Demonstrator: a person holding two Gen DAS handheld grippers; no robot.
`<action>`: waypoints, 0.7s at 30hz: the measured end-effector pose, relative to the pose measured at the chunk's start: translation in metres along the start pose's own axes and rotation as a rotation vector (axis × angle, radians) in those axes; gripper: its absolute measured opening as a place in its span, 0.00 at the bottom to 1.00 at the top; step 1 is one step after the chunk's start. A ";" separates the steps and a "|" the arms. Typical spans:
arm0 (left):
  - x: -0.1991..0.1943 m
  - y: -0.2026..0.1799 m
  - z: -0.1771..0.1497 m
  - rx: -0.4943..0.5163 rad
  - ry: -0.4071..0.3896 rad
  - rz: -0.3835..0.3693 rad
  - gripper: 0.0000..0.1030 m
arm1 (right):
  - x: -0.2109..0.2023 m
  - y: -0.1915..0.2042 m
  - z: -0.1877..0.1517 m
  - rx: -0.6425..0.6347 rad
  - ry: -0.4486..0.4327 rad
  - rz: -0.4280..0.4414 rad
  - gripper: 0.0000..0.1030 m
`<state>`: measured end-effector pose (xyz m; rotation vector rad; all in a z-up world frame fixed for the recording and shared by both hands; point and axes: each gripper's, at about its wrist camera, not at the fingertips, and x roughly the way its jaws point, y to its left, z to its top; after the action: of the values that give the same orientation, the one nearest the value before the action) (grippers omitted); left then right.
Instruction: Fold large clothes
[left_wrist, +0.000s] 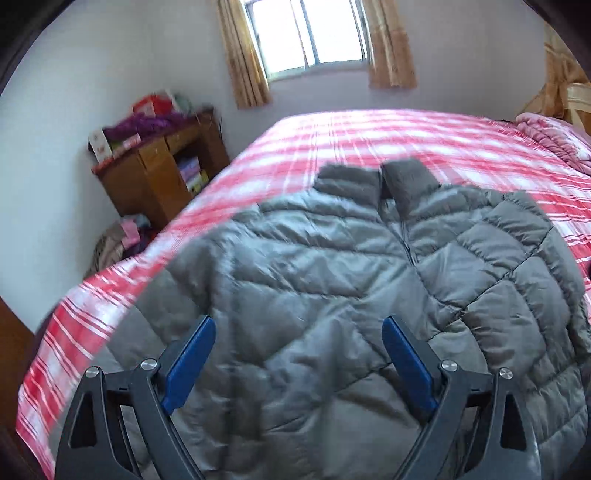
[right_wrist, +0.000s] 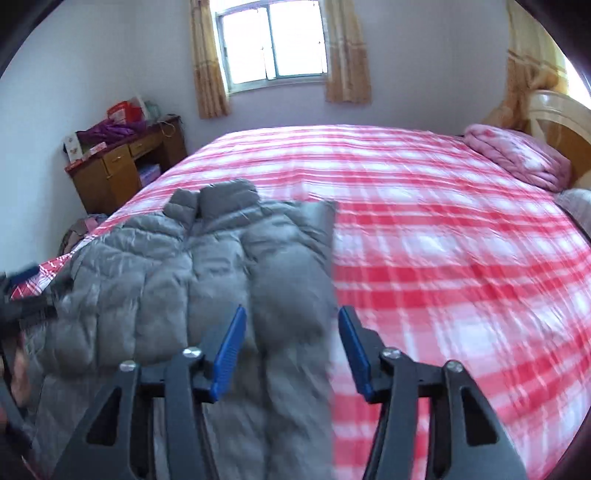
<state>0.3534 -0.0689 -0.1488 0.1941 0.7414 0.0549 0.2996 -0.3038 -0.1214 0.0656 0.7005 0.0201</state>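
I hold both grippers over a grey puffer jacket (left_wrist: 369, 280) that lies front-up on the bed (right_wrist: 443, 229), on its near left part. The jacket's collar (left_wrist: 373, 181) points toward the far wall, and the zip runs down the middle toward me. The bed wears a red and white checked cover.

My left gripper (left_wrist: 299, 332) hangs above the jacket's chest with its two blue pads (left_wrist: 190, 365) spread wide apart and nothing between them. I cannot tell whether the pads touch the fabric.

My right gripper (right_wrist: 291, 317) sits over the jacket's right edge, where a sleeve (right_wrist: 295, 280) lies folded along the body. Its blue fingers (right_wrist: 229, 350) are also apart, one on each side of that sleeve, gripping nothing. In the right view, the left gripper shows as a dark blur at the far left edge.

At the far right of the bed rests a rolled pink blanket (right_wrist: 517, 158), just beside the headboard (right_wrist: 554, 114). A wooden desk (right_wrist: 122, 166) stands in the far left corner, piled with purple cloth and boxes. A window (right_wrist: 273, 40) with tan curtains is in the far wall.
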 end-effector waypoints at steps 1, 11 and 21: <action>0.006 -0.004 -0.002 0.000 0.005 0.010 0.89 | 0.016 0.004 0.005 -0.012 0.006 0.012 0.49; 0.068 -0.024 -0.009 -0.016 0.087 0.035 0.90 | 0.100 -0.019 -0.011 0.041 0.127 -0.008 0.47; 0.084 -0.022 -0.011 -0.039 0.122 0.017 0.98 | 0.102 -0.029 -0.015 0.089 0.156 -0.067 0.48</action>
<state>0.4071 -0.0790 -0.2170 0.1607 0.8594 0.0978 0.3674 -0.3282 -0.2004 0.1272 0.8590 -0.0712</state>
